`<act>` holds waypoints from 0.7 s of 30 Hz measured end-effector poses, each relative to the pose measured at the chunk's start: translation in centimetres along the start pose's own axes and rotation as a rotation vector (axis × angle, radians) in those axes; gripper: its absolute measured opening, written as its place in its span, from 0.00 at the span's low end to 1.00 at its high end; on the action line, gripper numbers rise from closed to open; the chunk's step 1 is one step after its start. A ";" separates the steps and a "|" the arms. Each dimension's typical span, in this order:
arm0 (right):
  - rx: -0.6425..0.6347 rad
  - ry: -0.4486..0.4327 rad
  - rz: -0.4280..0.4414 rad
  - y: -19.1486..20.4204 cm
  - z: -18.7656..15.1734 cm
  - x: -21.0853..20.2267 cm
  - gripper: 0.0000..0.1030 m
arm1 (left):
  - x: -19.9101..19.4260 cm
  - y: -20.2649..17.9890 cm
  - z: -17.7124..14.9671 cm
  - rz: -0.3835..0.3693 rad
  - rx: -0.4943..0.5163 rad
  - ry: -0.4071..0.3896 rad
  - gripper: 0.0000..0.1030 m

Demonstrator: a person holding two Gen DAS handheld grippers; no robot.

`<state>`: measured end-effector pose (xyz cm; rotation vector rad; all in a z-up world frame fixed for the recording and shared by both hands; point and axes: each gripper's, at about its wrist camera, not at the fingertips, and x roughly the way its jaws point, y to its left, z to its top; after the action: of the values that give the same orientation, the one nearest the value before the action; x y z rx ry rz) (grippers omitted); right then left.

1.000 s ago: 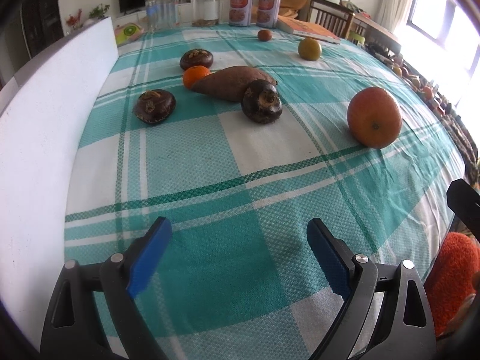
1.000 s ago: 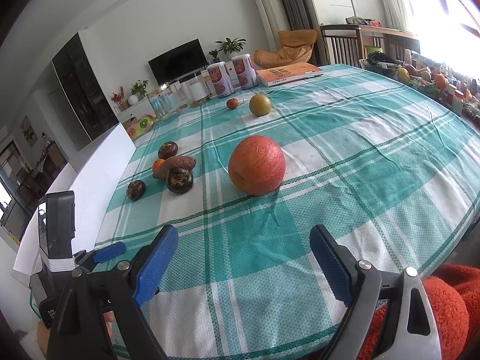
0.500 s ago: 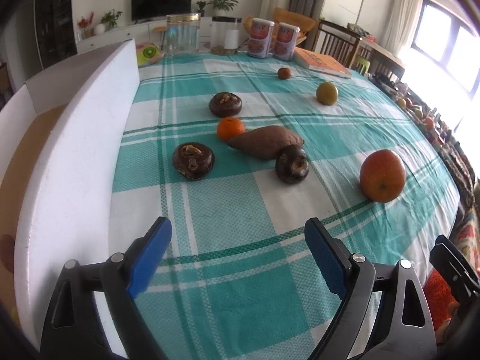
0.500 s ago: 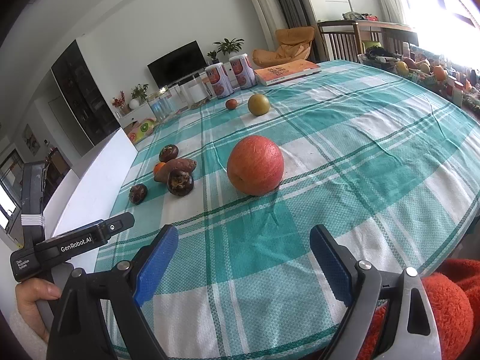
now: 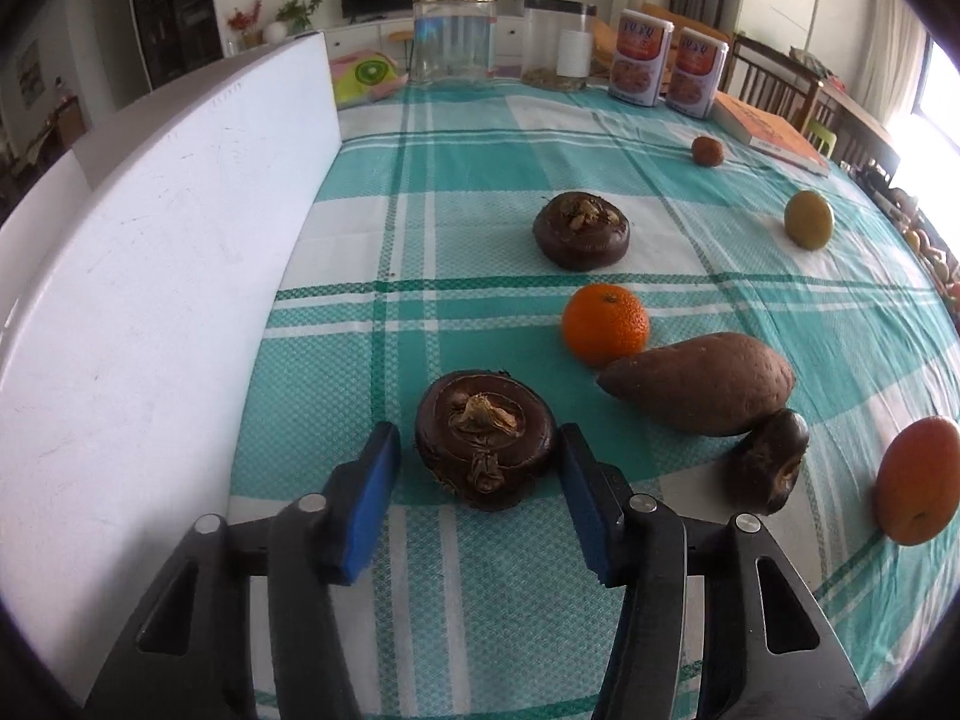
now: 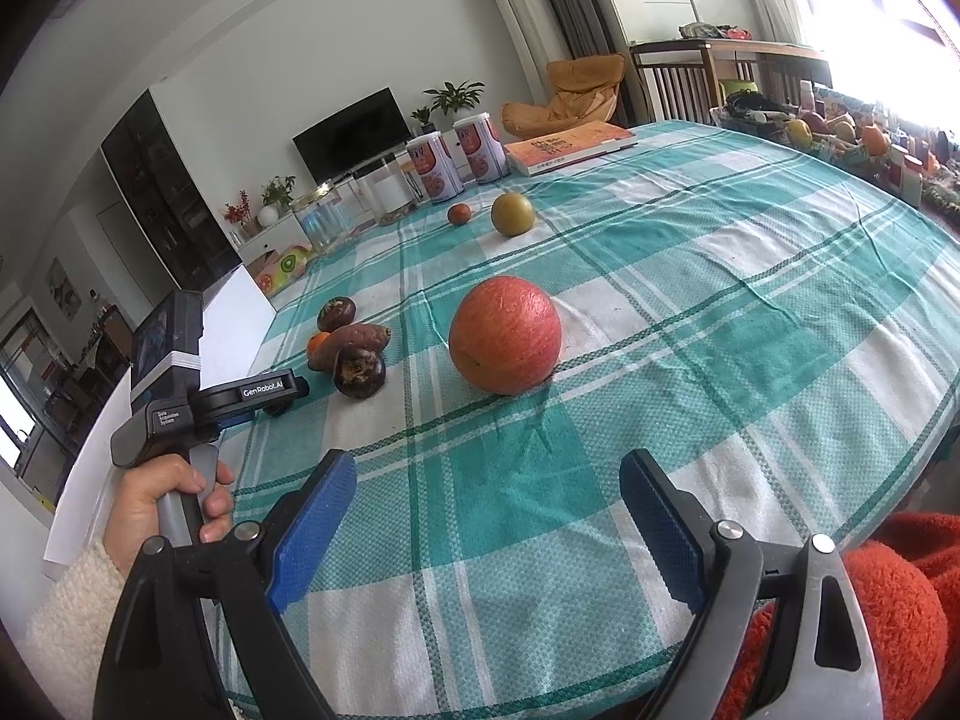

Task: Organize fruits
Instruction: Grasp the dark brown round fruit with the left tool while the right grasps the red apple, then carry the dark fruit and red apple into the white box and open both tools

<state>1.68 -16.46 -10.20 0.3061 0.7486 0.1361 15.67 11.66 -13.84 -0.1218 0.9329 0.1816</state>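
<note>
Zero fruits sorted so far, everything loose on checked tablecloth [image 5: 480, 138]. Left gripper [image 5: 480, 480] jaws just been closing around dark water chestnut [image 5: 485, 447] beside white foam board [image 5: 150, 276]; right pad near touching, left pad still apart. Right gripper [image 6: 486, 534] jaws wide, empty, short of big red-orange fruit [image 6: 505, 343]. Living room, TV behind.

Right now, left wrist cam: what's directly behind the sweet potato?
The small orange sits just behind the sweet potato, its lower edge covered by it. Further back lies a dark chestnut. Whether orange and potato touch can't be told.
</note>
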 end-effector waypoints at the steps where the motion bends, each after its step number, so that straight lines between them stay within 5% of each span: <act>1: 0.001 0.002 0.000 0.0 0.0 0.1 0.87 | -0.1 0.0 0.0 -0.005 0.002 0.001 0.46; 10: 0.145 0.049 0.043 -3.3 2.1 1.9 0.89 | -3.7 -0.7 -2.5 -0.124 -0.006 -0.006 0.45; 19: -0.184 0.273 -0.020 -0.3 7.3 13.5 0.89 | -9.5 -2.1 -5.1 -0.304 0.016 0.031 0.45; 20: -0.213 0.291 -0.015 0.0 7.1 14.2 0.84 | -10.1 -2.1 -5.3 -0.316 0.024 0.029 0.45; 21: -0.223 0.295 -0.026 0.1 6.9 14.4 0.66 | -10.7 -2.2 -5.5 -0.323 0.034 0.025 0.45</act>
<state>16.90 -14.60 -14.77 0.0634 1.0193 0.2413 5.52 7.42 -8.39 -0.2409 0.9274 -0.1347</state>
